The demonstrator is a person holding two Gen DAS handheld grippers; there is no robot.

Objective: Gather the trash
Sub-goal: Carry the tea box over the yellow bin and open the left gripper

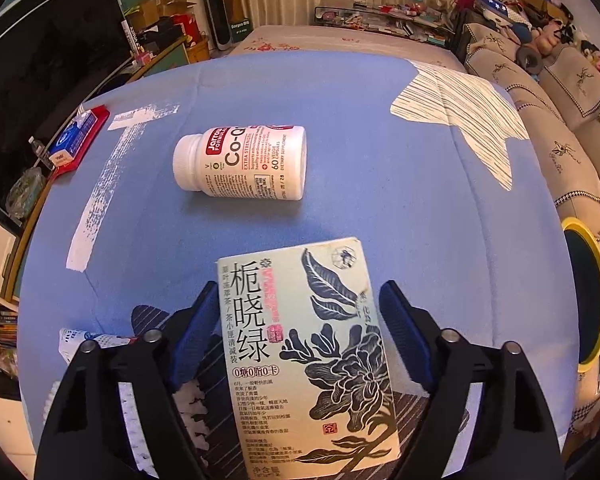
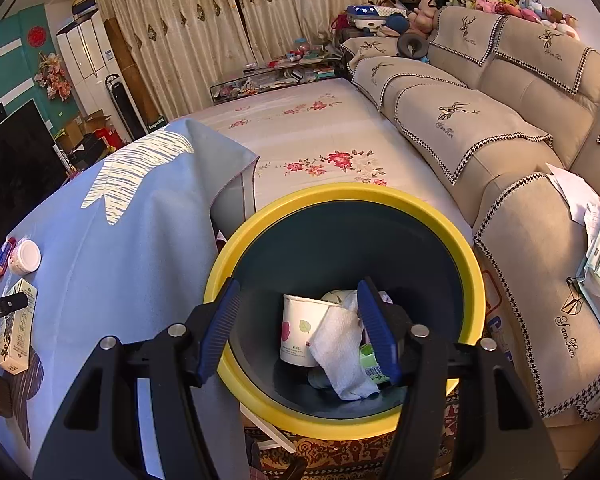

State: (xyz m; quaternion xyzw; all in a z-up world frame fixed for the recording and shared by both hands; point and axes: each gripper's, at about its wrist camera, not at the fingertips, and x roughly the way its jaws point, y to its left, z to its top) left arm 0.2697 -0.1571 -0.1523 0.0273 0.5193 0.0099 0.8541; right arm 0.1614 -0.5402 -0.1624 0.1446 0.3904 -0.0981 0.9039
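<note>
A pale green tea carton with Chinese print stands on the blue tablecloth between the fingers of my left gripper. The jaws are open, with a gap on each side of the carton. A white supplement bottle lies on its side beyond it. My right gripper is open and empty above the yellow-rimmed bin, which holds a paper cup, a white tissue and other scraps. The carton and bottle also show at the far left of the right wrist view.
A red and blue packet lies at the table's far left edge. The bin stands off the table's right side. A beige sofa runs along the right. A flowered cloth covers the surface behind the bin.
</note>
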